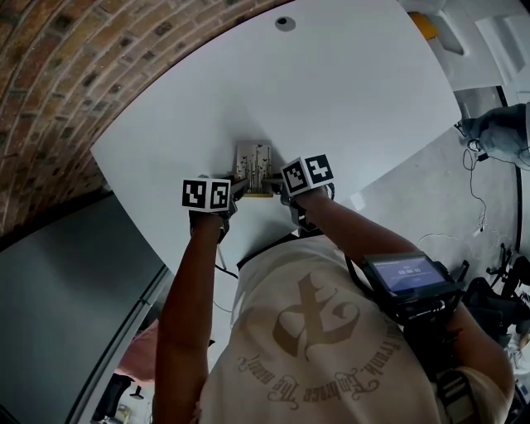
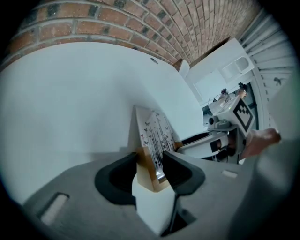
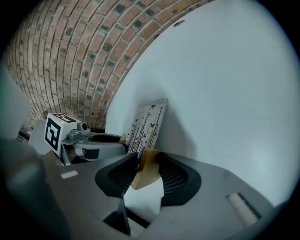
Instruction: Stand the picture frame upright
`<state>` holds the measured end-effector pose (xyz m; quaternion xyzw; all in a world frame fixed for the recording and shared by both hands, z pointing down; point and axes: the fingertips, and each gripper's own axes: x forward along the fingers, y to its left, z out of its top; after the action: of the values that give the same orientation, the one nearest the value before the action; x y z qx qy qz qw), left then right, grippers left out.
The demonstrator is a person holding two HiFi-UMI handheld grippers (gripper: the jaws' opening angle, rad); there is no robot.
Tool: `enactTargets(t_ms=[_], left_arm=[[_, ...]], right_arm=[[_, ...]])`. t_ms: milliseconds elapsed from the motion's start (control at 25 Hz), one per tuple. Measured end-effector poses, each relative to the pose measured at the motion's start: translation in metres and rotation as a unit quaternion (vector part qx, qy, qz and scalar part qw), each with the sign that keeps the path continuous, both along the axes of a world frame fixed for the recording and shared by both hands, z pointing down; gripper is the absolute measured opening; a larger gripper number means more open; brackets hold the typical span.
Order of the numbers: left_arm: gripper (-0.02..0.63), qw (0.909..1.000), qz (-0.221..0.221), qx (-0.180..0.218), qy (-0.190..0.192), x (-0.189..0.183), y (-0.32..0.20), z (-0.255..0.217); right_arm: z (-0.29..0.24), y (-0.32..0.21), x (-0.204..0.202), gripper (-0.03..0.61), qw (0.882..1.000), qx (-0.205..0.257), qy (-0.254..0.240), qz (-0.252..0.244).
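The frame (image 1: 252, 166) stands near the worktop's (image 1: 348, 91) near edge. Left tongs (image 2: 151, 163) and right tongs (image 3: 147, 163) each clamp a lower corner, likely steadying it against toppling.

Jaws cover the picture frame's (image 1: 252, 166) lower corners in head view.

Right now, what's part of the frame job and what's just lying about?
In the job: wooden picture frame with butterfly print; left gripper and right gripper, each clamped on a bottom corner.
Lying about: round grey grommet in the white table; yellow object beyond it.
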<state>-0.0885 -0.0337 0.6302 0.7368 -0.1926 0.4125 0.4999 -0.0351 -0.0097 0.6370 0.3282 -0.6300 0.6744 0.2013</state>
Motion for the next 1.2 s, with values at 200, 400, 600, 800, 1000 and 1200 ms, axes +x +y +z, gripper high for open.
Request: enactTargets(t_ms=[200, 400, 600, 800, 1000, 1200], left_arm=[[0.163, 0.9999, -0.008, 0.006, -0.009, -0.003, 0.003, 0.001], [0.132, 0.9983, -0.047, 0.031, 0.013, -0.005, 0.008, -0.009], [0.123, 0.9961, -0.069, 0.046, 0.031, -0.005, 0.017, -0.01], [0.121, 0.9943, -0.079, 0.058, 0.041, -0.001, 0.023, -0.012], [0.12, 0.9925, -0.086, 0.073, 0.047, -0.021, 0.029, -0.026], [0.115, 0.9899, -0.093, 0.089, 0.06, -0.016, 0.038, -0.035]], right_arm=[[0.001, -0.001, 0.0, 0.149, 1.0, 0.019, 0.001, -0.009], [-0.005, 0.001, 0.003, 0.141, 0.998, 0.058, 0.012, -0.037], [-0.006, 0.005, 0.005, 0.139, 0.995, 0.075, 0.016, -0.059], [-0.009, 0.009, 0.01, 0.138, 0.992, 0.094, 0.027, -0.078], [-0.024, 0.009, -0.009, 0.138, 0.986, 0.125, 0.033, -0.11], [-0.036, 0.014, -0.003, 0.135, 0.979, 0.141, 0.057, -0.133]])
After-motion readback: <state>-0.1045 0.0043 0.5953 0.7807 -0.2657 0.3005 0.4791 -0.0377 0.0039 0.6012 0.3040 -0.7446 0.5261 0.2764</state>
